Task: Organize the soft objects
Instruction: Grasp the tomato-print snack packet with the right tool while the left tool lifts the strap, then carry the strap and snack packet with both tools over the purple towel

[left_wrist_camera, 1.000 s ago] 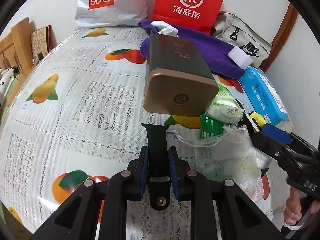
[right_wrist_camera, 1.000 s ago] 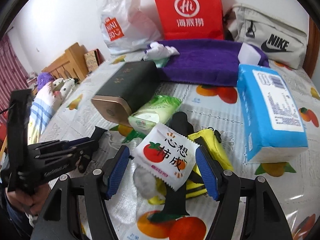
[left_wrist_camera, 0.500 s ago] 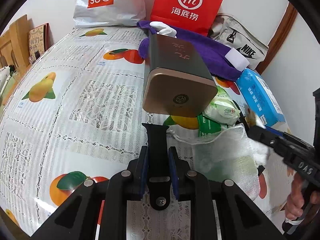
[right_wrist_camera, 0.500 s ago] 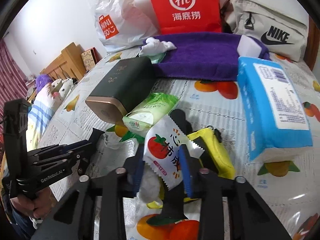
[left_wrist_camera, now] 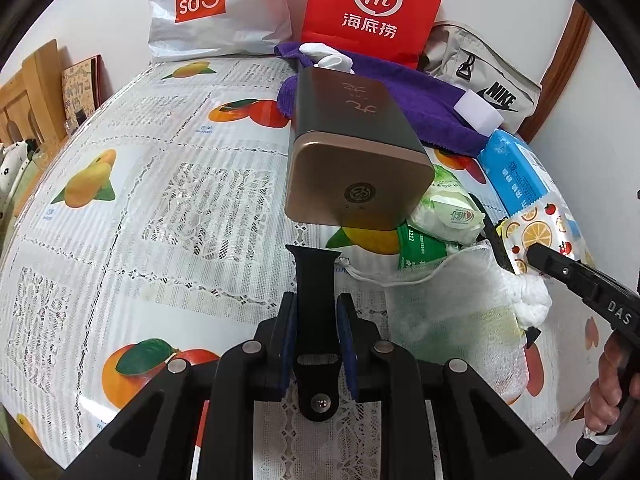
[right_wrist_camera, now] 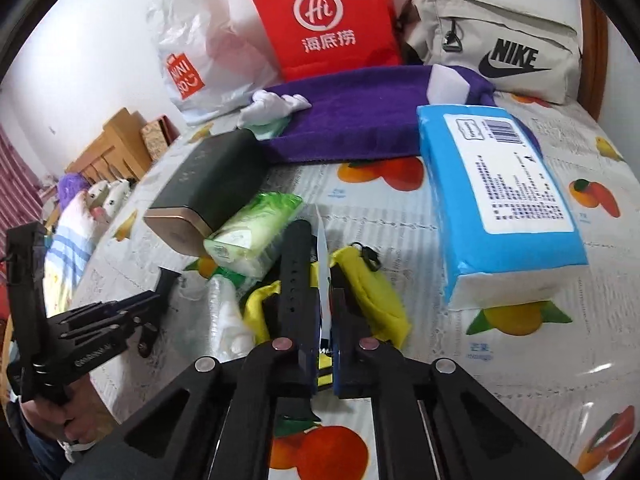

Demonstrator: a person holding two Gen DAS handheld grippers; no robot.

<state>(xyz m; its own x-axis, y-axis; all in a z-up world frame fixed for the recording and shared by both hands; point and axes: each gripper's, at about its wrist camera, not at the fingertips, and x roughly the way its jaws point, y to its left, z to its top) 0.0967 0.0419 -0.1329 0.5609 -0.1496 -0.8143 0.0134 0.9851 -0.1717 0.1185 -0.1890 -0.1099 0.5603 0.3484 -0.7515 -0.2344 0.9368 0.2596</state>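
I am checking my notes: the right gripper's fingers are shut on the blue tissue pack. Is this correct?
Not quite. The right gripper has its fingers shut on the thin snack packet, seen edge-on in the right wrist view. The blue tissue pack lies apart on the table.

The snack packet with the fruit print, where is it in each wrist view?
Left wrist view: snack packet at the right edge, pinched by the right gripper.
Right wrist view: snack packet edge-on at lower centre, between the closed pads.
Shared landmark: the blue tissue pack, just beyond it.
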